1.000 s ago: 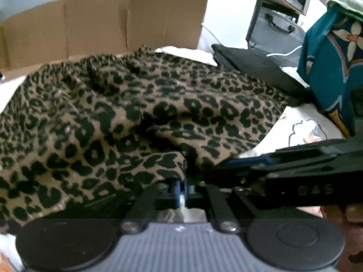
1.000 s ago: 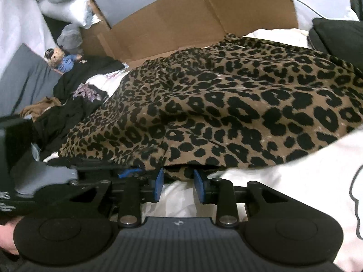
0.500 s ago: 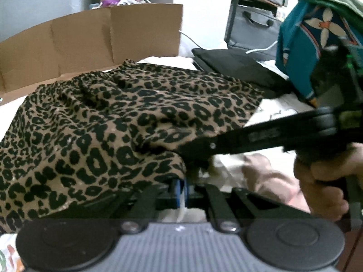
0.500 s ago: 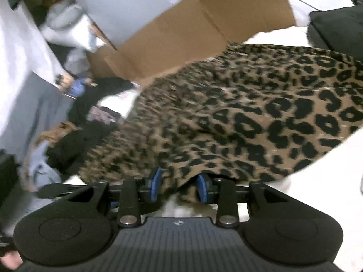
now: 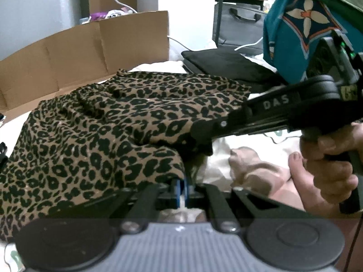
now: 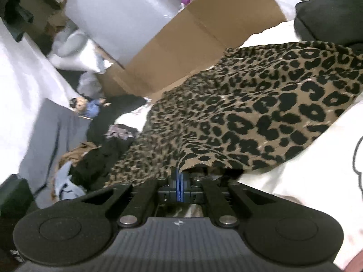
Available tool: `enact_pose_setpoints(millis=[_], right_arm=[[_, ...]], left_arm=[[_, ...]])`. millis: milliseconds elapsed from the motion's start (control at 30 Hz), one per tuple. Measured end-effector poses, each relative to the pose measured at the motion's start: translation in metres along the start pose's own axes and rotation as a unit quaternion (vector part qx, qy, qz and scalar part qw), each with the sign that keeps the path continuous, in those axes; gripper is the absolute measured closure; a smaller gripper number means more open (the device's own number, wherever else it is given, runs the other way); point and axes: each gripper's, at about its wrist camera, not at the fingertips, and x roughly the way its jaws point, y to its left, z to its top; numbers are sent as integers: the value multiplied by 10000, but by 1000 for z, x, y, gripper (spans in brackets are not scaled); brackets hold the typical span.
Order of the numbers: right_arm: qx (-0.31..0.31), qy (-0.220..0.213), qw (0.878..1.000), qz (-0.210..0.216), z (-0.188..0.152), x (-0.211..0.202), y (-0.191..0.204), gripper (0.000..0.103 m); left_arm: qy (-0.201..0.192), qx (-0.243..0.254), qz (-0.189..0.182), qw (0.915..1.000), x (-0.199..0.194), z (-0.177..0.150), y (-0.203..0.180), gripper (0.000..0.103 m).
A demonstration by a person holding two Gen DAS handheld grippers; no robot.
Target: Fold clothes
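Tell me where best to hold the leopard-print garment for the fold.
By its near hem, from the front: that edge lifts off the white sheet while the leopard-print garment lies flat beyond. Both the left gripper and right gripper appear clamped there.

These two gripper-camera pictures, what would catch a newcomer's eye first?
The brown, black-spotted leopard-print garment dominates, spread over a white bed sheet in front of a flattened brown cardboard sheet. Both tools pinch its near hem: the left gripper and the right gripper are closed on the cloth. At the right of the left view, a bare hand holds the other black tool, below a teal patterned cloth.
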Motion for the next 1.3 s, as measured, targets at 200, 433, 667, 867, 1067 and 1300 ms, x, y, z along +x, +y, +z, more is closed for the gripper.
enact_pose_setpoints(millis=[200, 433, 667, 867, 1067, 1300], right_arm=[[-17, -205, 9985, -509, 4, -1, -4, 103], [-157, -228, 9949, -971, 2, 0, -8, 103], [-327, -471, 9929, -1047, 20, 0, -3, 103], [-407, -590, 9914, -1094, 32, 0, 1, 103], [-286, -66, 9922, -1210, 12, 0, -8, 103], [-53, 850, 9862, -1419, -5, 13, -19, 102]], left_arm=[[38, 76, 54, 9999, -7, -4, 3, 100], [77, 44, 109, 9999, -9, -5, 10, 100], [110, 19, 190, 9998, -13, -7, 16, 100], [110, 71, 300, 9995, -19, -9, 20, 100], [332, 185, 204, 9991, -12, -16, 17, 100], [695, 21, 43, 9976, -7, -18, 23, 97]])
